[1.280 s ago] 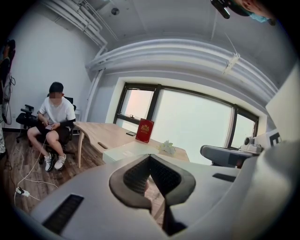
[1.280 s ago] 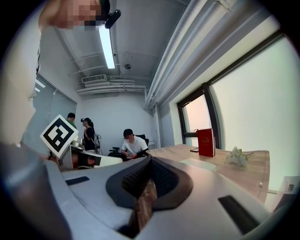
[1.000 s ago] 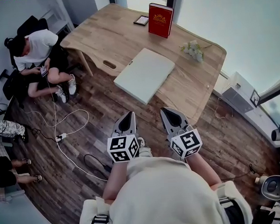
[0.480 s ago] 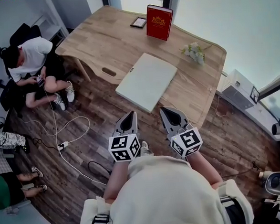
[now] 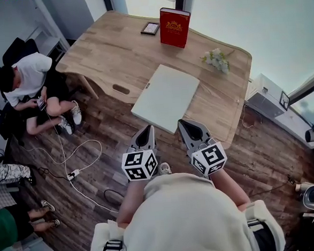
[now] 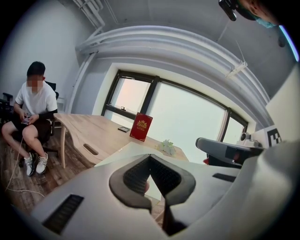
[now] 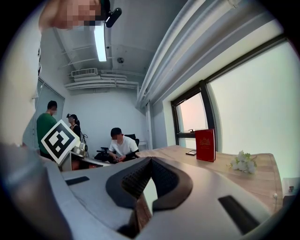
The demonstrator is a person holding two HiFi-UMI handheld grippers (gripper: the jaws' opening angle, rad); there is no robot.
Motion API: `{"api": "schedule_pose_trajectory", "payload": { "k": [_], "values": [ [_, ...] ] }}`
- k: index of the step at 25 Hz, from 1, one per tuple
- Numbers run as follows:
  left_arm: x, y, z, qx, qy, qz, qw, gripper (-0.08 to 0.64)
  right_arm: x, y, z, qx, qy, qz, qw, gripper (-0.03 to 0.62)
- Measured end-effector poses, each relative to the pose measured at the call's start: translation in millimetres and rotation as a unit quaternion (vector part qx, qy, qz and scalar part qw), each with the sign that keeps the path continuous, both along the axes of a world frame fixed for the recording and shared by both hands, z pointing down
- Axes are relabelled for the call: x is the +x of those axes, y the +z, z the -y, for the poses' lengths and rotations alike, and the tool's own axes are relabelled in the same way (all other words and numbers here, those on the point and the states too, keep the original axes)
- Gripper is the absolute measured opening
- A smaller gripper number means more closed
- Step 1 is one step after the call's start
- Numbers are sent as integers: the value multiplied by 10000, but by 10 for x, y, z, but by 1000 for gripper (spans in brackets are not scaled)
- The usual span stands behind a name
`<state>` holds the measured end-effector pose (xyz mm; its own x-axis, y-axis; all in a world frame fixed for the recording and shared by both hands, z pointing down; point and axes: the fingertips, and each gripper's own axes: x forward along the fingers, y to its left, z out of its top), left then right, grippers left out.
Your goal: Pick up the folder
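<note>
Left tool (image 5: 145,129) and right tool (image 5: 184,123) are side by side just off the desk's (image 5: 109,56) near edge, both pinched shut with nothing in them. The folder (image 5: 167,96), pale and flat, lies on the desk right at that near edge, just ahead of the tools, untouched. Further in there's a little bunch of white flowers (image 5: 216,59) toward the desk's right end. A red book (image 5: 174,27) stands upright at the far edge. A person (image 5: 28,83) sits off the desk's left end.
</note>
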<state>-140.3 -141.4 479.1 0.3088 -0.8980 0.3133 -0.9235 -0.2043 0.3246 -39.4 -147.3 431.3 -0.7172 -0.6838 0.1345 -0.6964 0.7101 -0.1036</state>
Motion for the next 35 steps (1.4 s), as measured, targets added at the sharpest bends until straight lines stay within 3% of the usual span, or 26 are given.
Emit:
{"api": "schedule_pose_trajectory", "payload": {
  "k": [17, 28, 35],
  "values": [
    [-161, 228, 339, -139, 317, -30, 9994, 20, -94, 140, 287, -106, 429, -47, 9990, 18],
    [-91, 484, 423, -486, 483, -901, 9936, 20, 40, 213, 296, -206, 709, -84, 9972, 18],
    [-39, 710, 463, -875, 389, -1791, 9792, 21, 125, 282, 363, -272, 599, -115, 9978, 18]
  ]
}}
